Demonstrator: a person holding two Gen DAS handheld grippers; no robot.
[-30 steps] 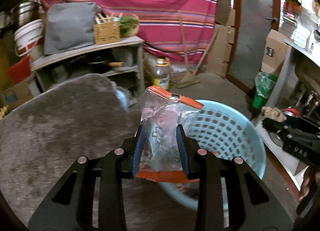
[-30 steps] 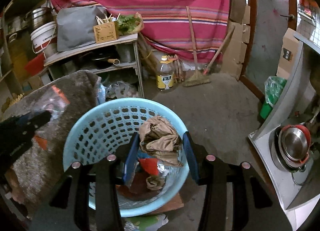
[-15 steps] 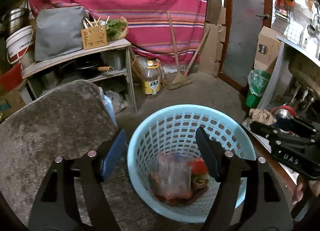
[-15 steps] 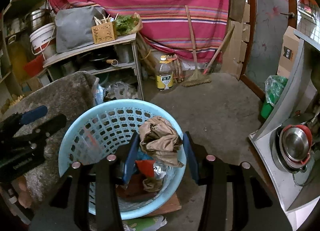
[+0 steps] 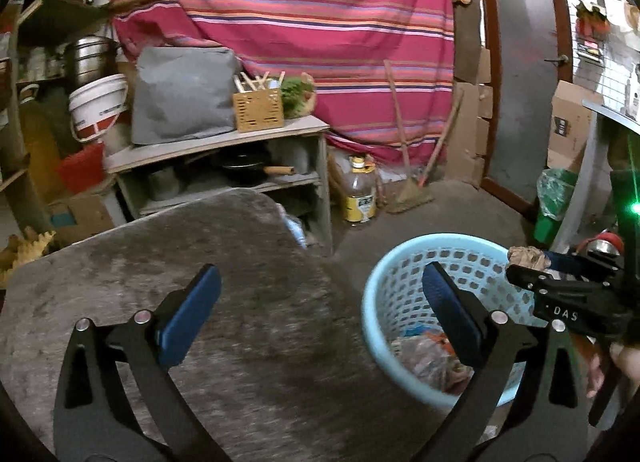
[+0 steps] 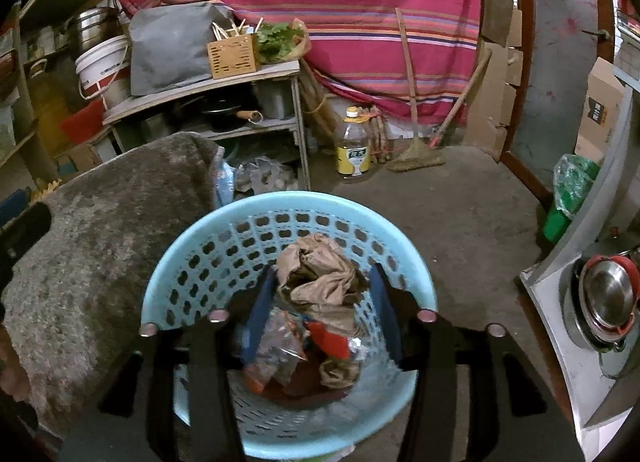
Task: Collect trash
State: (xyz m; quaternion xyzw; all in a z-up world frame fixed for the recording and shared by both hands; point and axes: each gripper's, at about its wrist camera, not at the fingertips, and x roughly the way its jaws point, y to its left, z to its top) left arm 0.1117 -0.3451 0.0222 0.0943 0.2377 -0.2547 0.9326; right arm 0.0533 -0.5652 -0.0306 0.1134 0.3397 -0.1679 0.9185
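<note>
The left hand-held gripper [image 5: 320,298] hangs empty above the grey stone-like tabletop [image 5: 160,282], its jaws opening wide with nothing between them. Just right of the tabletop stands the light blue basket [image 6: 192,238], with a clear plastic wrapper [image 6: 280,342] and red scraps at its bottom. Over it, the right hand-held gripper [image 6: 322,308] is opening; the crumpled brown paper [image 6: 320,282] sits between its blue pads, the right one apart from it. Behind stand a shelf [image 5: 224,142], an oil bottle [image 5: 360,198] and a broom [image 5: 408,190].
</note>
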